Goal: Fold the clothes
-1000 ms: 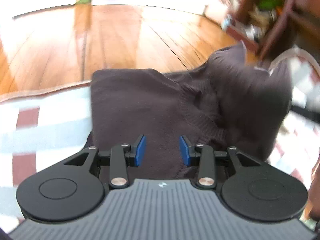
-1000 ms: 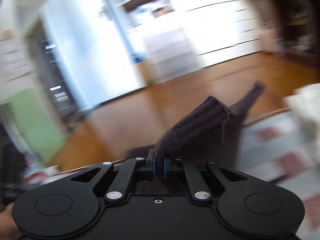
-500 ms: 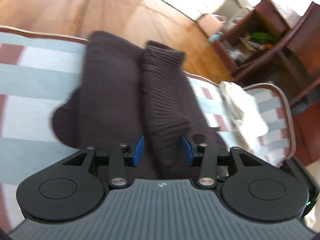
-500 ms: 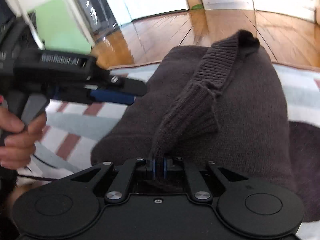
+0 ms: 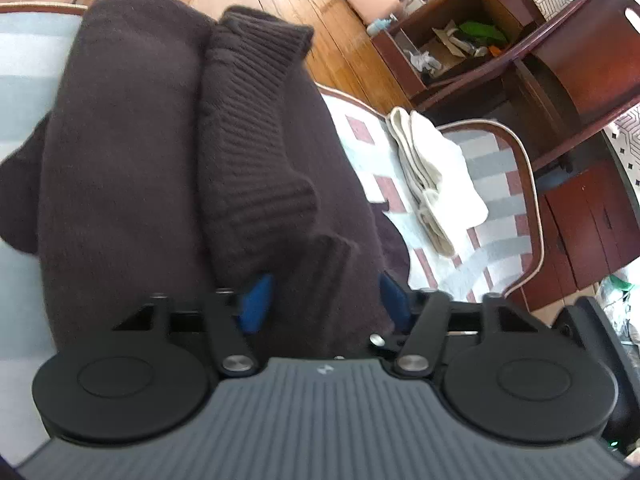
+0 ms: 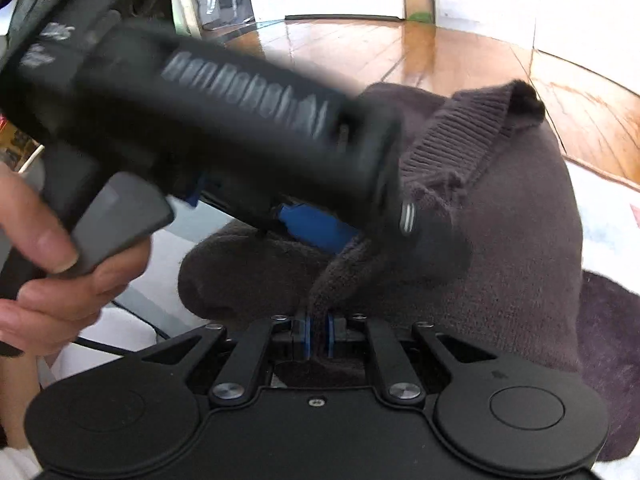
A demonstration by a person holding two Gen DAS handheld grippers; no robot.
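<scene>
Since half-second-earlier frame, left gripper (image 5: 324, 300) dropped onto sweater (image 5: 132, 152); jaws closing around fold, twelve o'clock. Right gripper (image 6: 318, 338) pinched cuff (image 6: 460, 140). We judged: lay flat, smooth.

We see bright daylight glaring off the polished wooden floor (image 6: 440, 56), washing the far wall white. The black handheld left claw (image 6: 320, 228) crossing the right wrist view is smeared with motion blur. The dark brown knitted sweater (image 5: 132, 160) stays sharp. Fisheye curvature bends both frames' edges.
</scene>
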